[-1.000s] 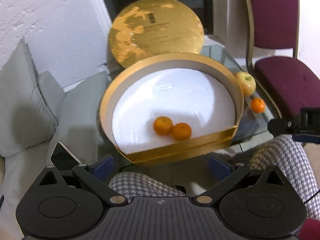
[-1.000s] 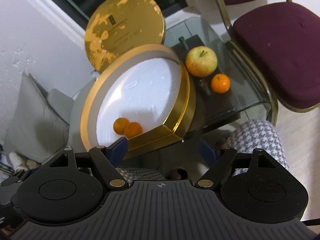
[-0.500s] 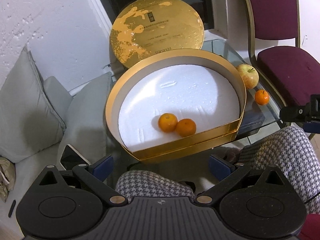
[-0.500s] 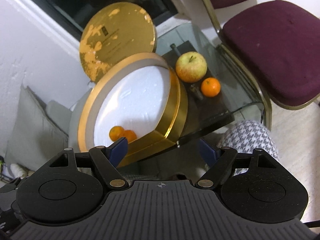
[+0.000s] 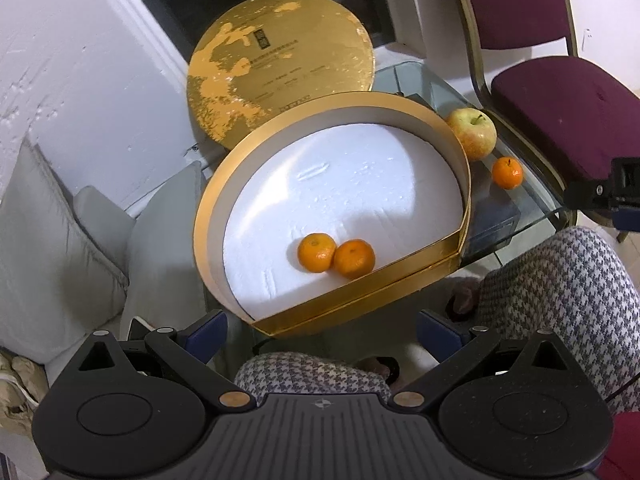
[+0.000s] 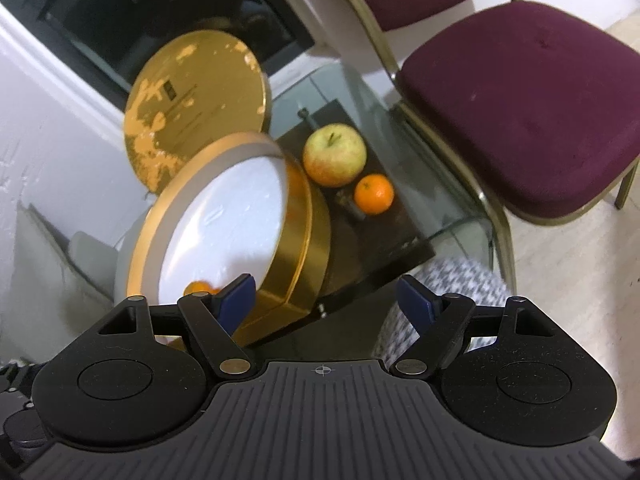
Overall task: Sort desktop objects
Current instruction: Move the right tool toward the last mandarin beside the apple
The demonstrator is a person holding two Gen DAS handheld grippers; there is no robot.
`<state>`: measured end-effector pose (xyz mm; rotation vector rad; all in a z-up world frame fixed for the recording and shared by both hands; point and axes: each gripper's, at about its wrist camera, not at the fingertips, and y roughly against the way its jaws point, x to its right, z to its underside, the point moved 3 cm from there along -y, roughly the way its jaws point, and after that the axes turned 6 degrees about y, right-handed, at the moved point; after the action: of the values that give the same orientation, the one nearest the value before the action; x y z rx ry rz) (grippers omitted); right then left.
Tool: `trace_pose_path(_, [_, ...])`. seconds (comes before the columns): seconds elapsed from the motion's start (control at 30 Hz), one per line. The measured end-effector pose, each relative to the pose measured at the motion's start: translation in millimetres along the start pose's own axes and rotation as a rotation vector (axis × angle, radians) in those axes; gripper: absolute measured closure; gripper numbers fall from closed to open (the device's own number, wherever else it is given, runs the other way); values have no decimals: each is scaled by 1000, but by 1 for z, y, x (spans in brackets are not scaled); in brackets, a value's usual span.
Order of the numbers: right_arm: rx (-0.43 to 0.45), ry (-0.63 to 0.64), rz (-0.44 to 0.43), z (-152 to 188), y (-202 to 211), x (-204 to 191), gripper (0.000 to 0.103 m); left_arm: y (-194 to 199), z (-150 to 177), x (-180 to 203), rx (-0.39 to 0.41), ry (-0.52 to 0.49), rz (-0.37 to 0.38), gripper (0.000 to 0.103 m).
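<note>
A round gold box (image 5: 208, 216) (image 6: 304, 232) with a white foam floor sits on a glass table (image 5: 424, 80) (image 6: 440, 184). Two mandarins (image 5: 317, 252) (image 5: 354, 258) lie touching inside it near the front wall; one mandarin (image 6: 198, 287) peeks out in the right wrist view. To the box's right, on the table, stand a yellow-red apple (image 5: 472, 133) (image 6: 334, 154) and a third mandarin (image 5: 507, 172) (image 6: 373, 193). My left gripper (image 5: 322, 330) hangs open above the box's near edge, holding nothing. My right gripper (image 6: 326, 298) is open and empty, set back from the fruit.
The gold lid (image 5: 280, 60) (image 6: 196, 108) leans upright against the wall behind the box. A maroon chair (image 5: 568, 96) (image 6: 516, 96) stands to the right. Grey cushions (image 5: 60, 240) lie to the left. A person's checked trouser legs (image 5: 560, 292) sit below the table's front edge.
Both grippers have drawn back and risen, so the box and fruit look smaller. The right view has swung rightward, bringing the apple and loose mandarin toward centre. Nothing was grasped.
</note>
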<state>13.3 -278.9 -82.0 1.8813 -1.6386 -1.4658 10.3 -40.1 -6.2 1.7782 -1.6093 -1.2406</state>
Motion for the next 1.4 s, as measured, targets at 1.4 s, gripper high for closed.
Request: trace_pose_path(1.4, [7,-98,90,-37,-27,33,17,-31,-15,-25,-107,25,-43,1])
